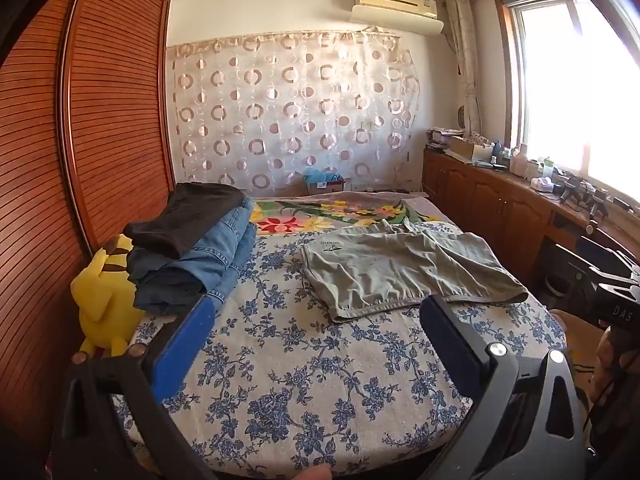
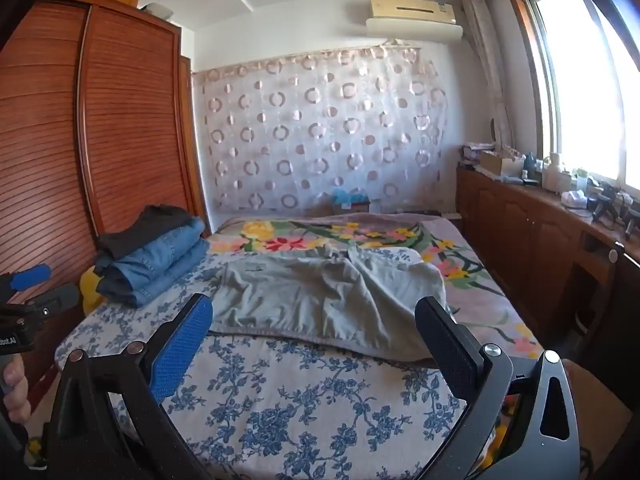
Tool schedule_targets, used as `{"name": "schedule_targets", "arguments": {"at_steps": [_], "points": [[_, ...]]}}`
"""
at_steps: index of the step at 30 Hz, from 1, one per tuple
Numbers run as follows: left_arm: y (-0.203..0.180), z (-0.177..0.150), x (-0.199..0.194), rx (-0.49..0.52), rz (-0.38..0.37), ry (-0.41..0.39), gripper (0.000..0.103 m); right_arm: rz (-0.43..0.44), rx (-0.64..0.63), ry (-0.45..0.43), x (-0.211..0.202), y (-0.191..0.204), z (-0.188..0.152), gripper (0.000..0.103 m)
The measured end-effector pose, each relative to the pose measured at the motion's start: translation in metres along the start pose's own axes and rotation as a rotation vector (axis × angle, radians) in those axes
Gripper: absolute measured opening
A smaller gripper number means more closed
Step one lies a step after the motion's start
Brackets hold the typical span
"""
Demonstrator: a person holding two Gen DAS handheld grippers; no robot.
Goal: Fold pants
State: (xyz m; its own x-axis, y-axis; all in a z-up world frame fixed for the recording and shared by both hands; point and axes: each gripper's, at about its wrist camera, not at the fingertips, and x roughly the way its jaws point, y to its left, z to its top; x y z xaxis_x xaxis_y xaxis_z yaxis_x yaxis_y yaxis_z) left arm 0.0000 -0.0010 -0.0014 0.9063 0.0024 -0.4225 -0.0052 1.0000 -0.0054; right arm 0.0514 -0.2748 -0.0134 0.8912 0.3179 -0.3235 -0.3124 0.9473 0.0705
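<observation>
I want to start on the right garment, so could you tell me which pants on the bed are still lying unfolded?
The grey-green pants, spread flat mid-bed; the jeans and dark garments sit folded in a stack near the wardrobe.

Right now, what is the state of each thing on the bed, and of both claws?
Grey shorts: spread out, wrinkled, unfolded.
Jeans: folded, in the stack.
Black garment: folded, on top of the stack.
Yellow plush: beside the stack, at the bed's edge.
Left claw: open, empty.
Right claw: open, empty.
</observation>
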Motion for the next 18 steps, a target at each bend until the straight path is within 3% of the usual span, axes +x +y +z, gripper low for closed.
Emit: {"name": "schedule_targets", "arguments": {"at_steps": [14, 18], "points": [[-0.011, -0.006, 0.012, 0.000, 0.003, 0.020, 0.103, 0.000, -0.001, 0.012, 0.001, 0.002, -0.002, 0.103], [0.004, -0.008, 0.008, -0.011, 0.005, 0.024, 0.103, -0.002, -0.002, 0.013, 0.001, 0.001, -0.002, 0.103]]}}
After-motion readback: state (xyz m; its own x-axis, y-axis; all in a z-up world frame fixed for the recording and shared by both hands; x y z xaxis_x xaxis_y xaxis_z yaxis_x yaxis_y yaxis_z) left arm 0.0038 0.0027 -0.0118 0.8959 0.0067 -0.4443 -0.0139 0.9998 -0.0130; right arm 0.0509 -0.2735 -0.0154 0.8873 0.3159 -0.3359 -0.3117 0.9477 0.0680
